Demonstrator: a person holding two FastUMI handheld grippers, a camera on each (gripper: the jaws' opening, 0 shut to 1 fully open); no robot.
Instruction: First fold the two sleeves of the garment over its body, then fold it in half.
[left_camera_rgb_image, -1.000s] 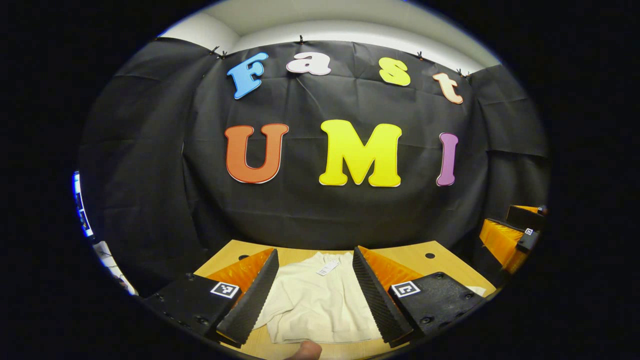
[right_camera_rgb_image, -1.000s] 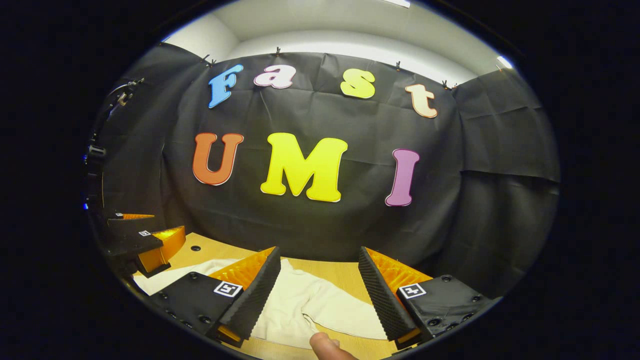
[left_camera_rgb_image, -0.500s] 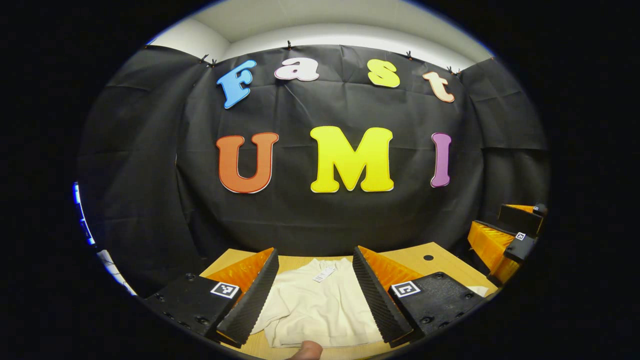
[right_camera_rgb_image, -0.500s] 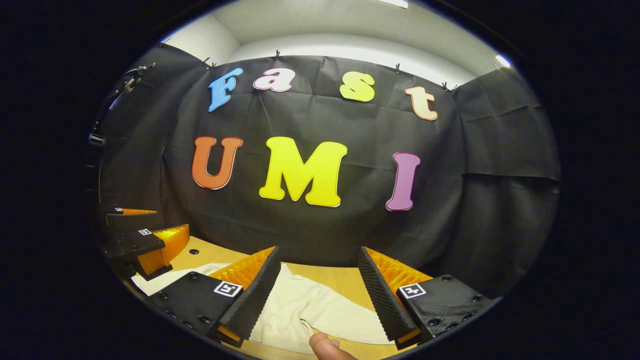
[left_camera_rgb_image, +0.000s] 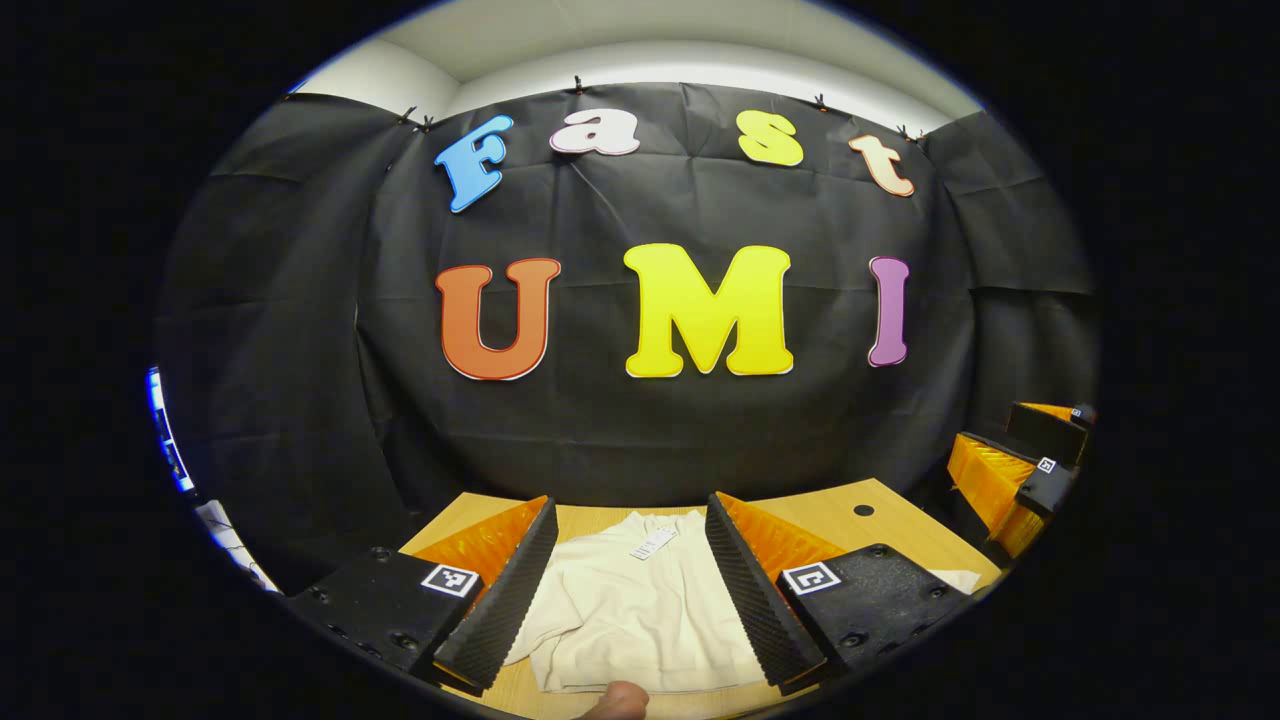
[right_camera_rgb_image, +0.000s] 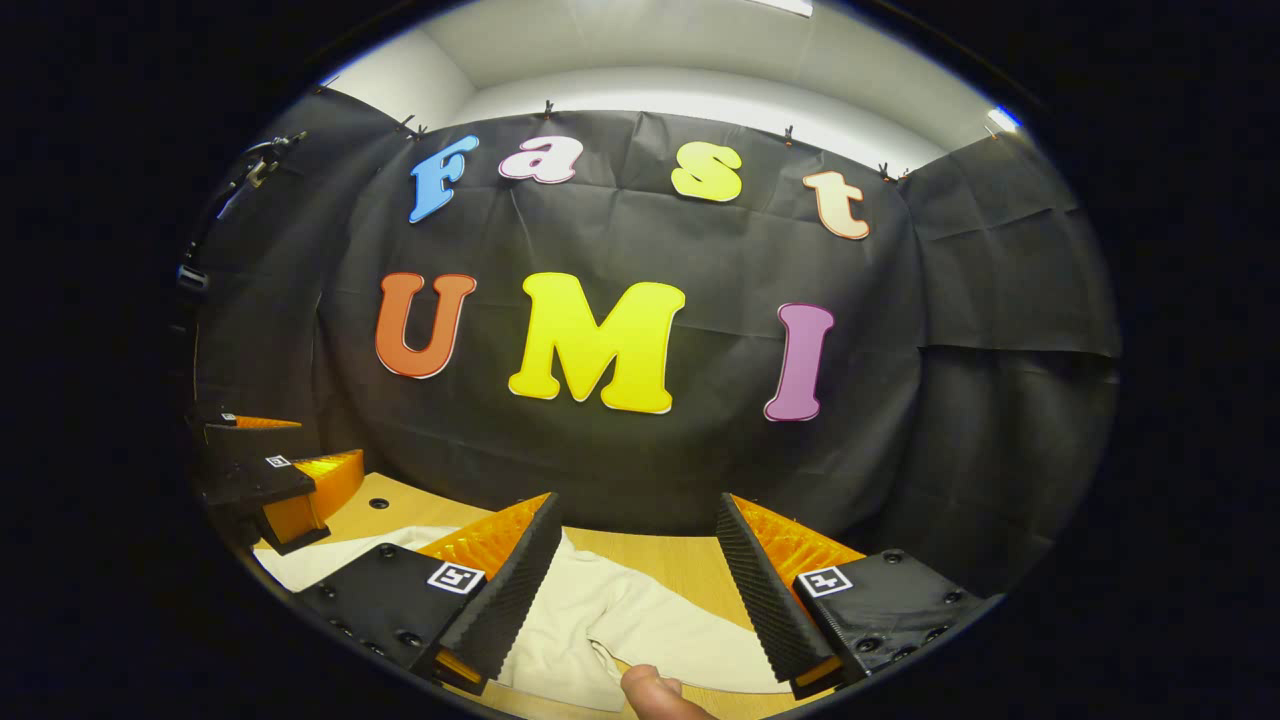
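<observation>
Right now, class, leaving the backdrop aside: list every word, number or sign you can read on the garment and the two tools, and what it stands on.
No text here can be read as words.
Paper tag on the cream garment: print too small to read.
Square markers on the left tool: coded patterns, no words.
Right tool: its square markers likewise carry only coded patterns.

The cream fabric garment (left_camera_rgb_image: 640, 610) runs under the left claw (left_camera_rgb_image: 627, 585), its sides hidden behind both fingers, its near hem cut by the picture's edge. In the right gripper view the garment's sleeve (right_camera_rgb_image: 680, 640) slips behind a fingertip (right_camera_rgb_image: 655, 692) at the bottom edge. The small white tag (left_camera_rgb_image: 653, 541) is too tiny to read.
</observation>
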